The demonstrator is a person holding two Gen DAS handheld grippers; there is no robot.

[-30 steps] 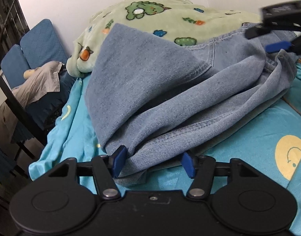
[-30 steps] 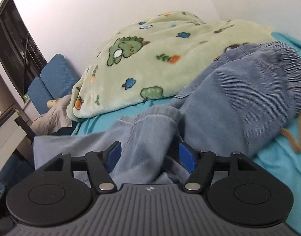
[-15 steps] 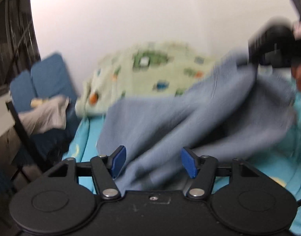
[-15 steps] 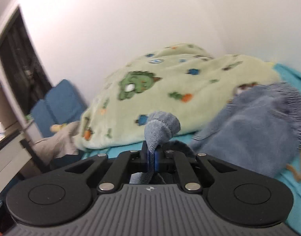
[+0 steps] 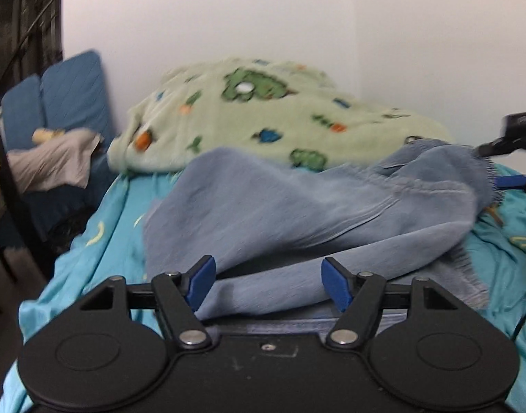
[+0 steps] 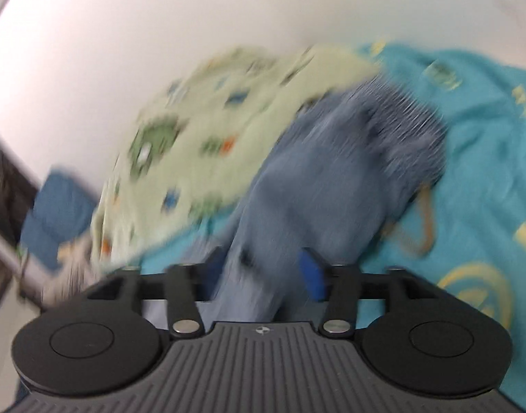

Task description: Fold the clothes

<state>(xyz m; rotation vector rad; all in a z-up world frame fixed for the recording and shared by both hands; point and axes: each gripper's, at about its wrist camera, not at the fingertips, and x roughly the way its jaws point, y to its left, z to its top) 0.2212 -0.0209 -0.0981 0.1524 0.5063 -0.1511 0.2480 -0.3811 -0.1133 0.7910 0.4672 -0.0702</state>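
The jeans (image 5: 297,206) lay soft and heavy on the bed (image 5: 497,261); best taken at the hem. Left claw (image 5: 268,284) stood apart, right claw (image 6: 263,272) was opening around denim.

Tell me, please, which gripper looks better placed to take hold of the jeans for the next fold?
Probably left: the left gripper is open with a jeans edge lying flat between its fingers. The right gripper is opening in a blurred view.

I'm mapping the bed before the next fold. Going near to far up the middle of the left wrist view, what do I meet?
left gripper → blue jeans → green dinosaur blanket → white wall
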